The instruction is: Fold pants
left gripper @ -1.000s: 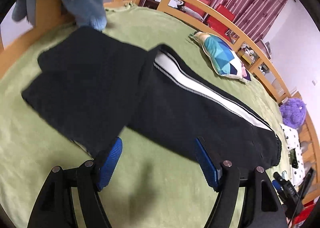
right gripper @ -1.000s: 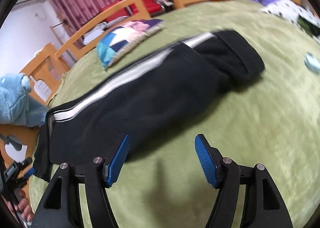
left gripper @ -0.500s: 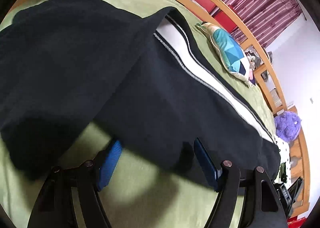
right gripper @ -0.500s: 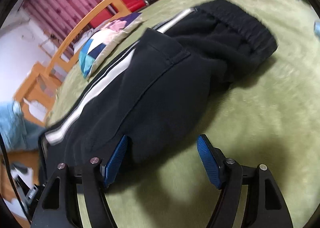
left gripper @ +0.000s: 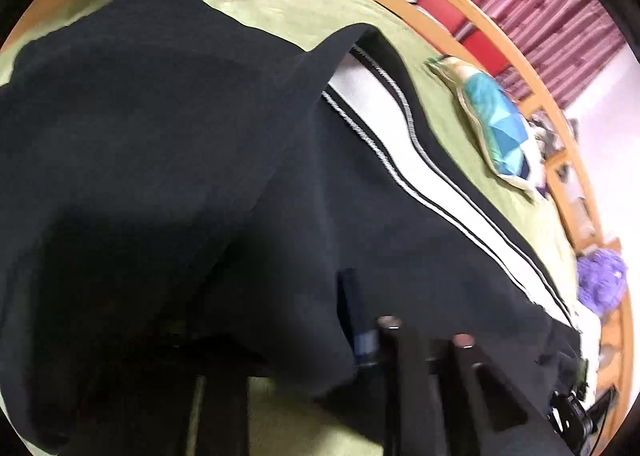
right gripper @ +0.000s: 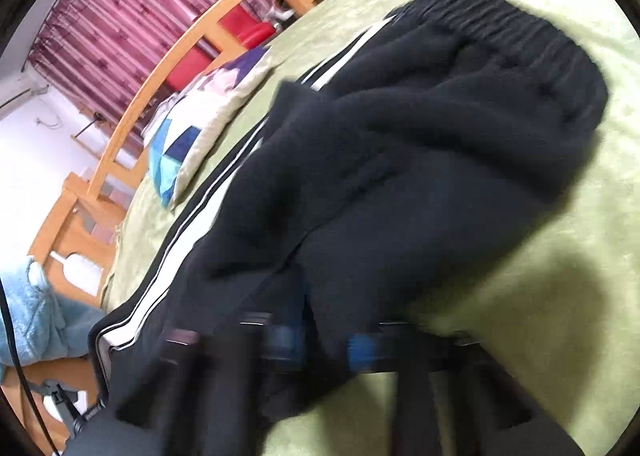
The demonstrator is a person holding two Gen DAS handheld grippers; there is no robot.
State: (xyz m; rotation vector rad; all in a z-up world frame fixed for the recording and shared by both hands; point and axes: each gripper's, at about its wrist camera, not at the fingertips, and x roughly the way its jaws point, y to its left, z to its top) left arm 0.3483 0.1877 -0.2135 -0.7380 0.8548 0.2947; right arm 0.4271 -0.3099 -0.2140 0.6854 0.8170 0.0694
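Left wrist view: black pants (left gripper: 180,159) with a white side stripe (left gripper: 404,159) are lying on a green bedspread (left gripper: 296,11). The near hem edge is draping right over the left gripper (left gripper: 280,340), hiding one finger completely; only the right blue pad (left gripper: 354,312) is showing, with cloth against it. The pads seem to be pinching the fabric edge, though with one finger covered I cannot tell for certain. The pants' long axis is running from this gripper away to the right, toward a purple plush toy (left gripper: 600,284). A patterned cushion (left gripper: 496,131) is sitting beyond the stripe.

Right wrist view (blurred by motion): the ribbed waistband (right gripper: 520,35) is lying ahead and to the right. The right gripper (right gripper: 320,344) is sitting at the near edge, its blue pads (right gripper: 362,346) close together with dark cloth running between them, apparently pinched. The long axis is stretching leftward toward a blue plush (right gripper: 36,320), so each gripper is nearest its own end of that near edge.
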